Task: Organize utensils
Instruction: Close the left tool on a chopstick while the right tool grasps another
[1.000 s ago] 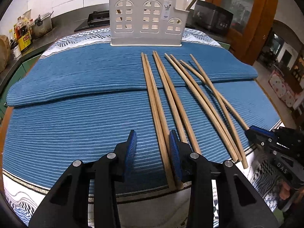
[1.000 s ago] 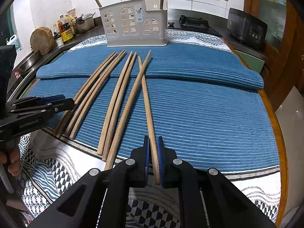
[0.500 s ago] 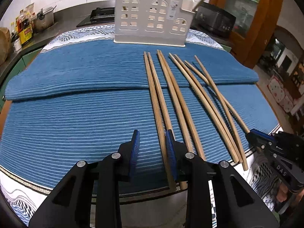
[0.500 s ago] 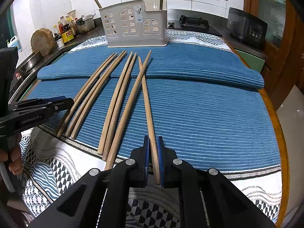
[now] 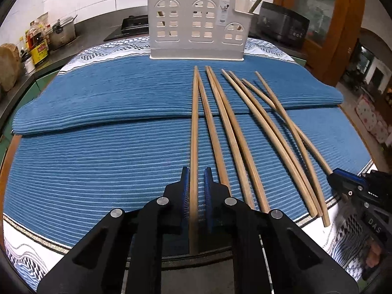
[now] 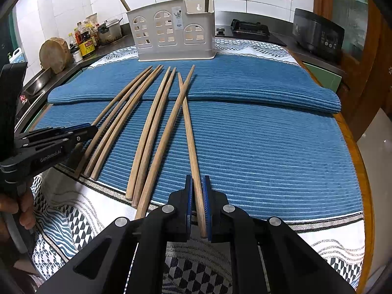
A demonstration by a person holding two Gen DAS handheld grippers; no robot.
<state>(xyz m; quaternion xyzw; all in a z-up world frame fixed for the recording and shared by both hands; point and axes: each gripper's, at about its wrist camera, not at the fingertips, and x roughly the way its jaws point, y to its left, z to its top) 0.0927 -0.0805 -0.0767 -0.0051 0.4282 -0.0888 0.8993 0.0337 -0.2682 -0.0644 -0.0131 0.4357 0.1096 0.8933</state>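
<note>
Two chopsticks are in your grip: left gripper (image 5: 196,191), jaws just closing, now clamps the leftmost stick (image 5: 194,132); right gripper (image 6: 197,196) is clamped on the rightmost (image 6: 189,132). Six more lie on the mat (image 6: 269,152). Next, lift both toward the holder (image 6: 171,31), keeping them apart.

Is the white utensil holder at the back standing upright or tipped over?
Upright. The utensil holder stands on its flat base at the far edge of the blue mat, window cutouts facing the camera, with two wooden handles sticking up out of it.
</note>
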